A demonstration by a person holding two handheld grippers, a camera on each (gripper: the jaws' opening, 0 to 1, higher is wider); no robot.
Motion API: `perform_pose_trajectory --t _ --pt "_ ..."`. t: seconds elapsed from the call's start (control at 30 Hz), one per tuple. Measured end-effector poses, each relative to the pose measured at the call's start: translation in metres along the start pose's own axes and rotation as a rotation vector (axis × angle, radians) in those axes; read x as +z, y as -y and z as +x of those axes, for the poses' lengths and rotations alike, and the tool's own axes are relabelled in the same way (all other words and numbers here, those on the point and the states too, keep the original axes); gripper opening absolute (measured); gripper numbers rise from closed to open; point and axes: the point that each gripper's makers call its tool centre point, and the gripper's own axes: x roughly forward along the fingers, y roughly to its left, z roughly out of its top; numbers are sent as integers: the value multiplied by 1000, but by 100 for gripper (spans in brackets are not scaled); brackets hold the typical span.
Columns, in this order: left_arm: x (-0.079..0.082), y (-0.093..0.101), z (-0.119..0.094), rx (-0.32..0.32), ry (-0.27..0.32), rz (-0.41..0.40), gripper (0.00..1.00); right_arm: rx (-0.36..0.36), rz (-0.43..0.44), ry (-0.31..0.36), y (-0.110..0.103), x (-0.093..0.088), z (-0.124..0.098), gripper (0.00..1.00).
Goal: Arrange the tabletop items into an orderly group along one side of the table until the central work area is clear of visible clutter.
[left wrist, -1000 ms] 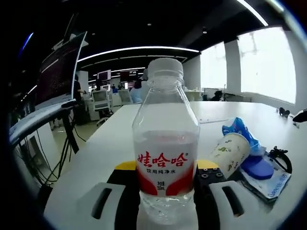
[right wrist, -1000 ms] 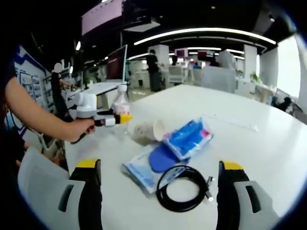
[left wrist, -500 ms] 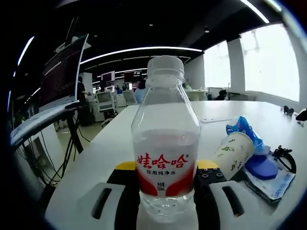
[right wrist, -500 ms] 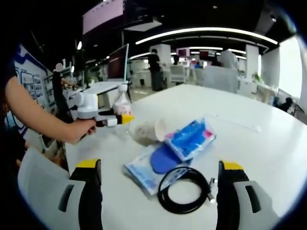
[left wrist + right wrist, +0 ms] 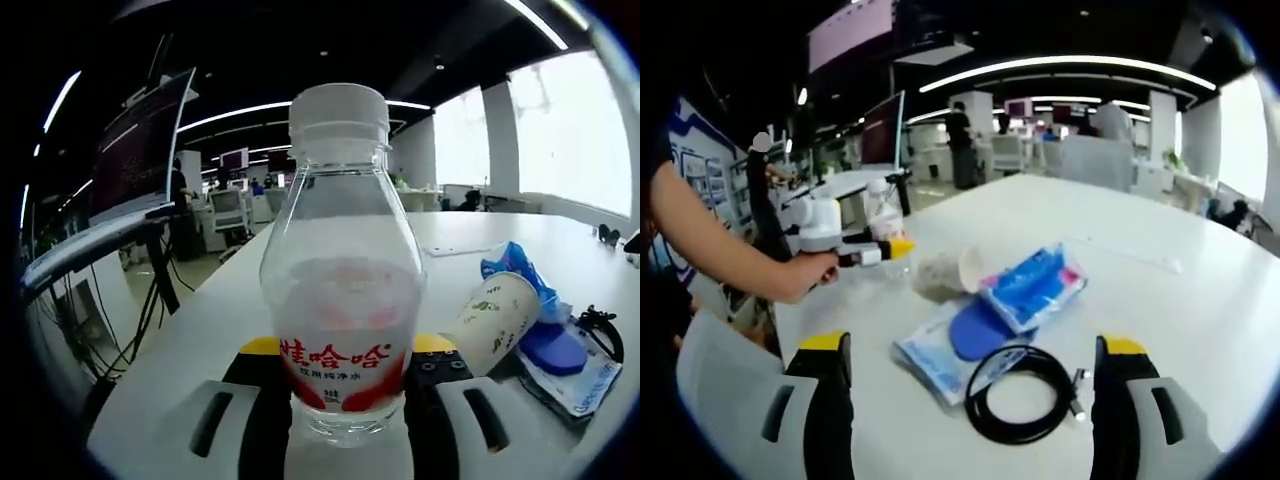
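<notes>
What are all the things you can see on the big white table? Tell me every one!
Water bottle: one, clear with a red label and a white cap, between the left tool's jaws near the table edge.
Paper cup: one, white with a green print, on its side beside the bottle.
Blue packets: two, overlapping, mid-table by the cup.
Cable: one, black, coiled, nearest the right tool.
Table: one, white.
Left tool: shut on the bottle, held by a hand.
Right tool: open, above the cable.
</notes>
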Motion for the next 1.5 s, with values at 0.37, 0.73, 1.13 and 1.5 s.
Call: perform_pose_trajectory --t 0.37,0.73,1.13,1.5 --pt "4 -4 19 36 -25 5 42 -10 7 -3 4 -2 0 99" --pt "14 -8 36 75 -43 -7 42 -41 33 -5 16 -6 -7 98" --pt "19 -12 50 89 -53 -6 42 -47 45 -14 17 -13 -9 98" --pt "19 -17 63 99 -81 -13 42 -57 52 -21 22 -16 -12 98"
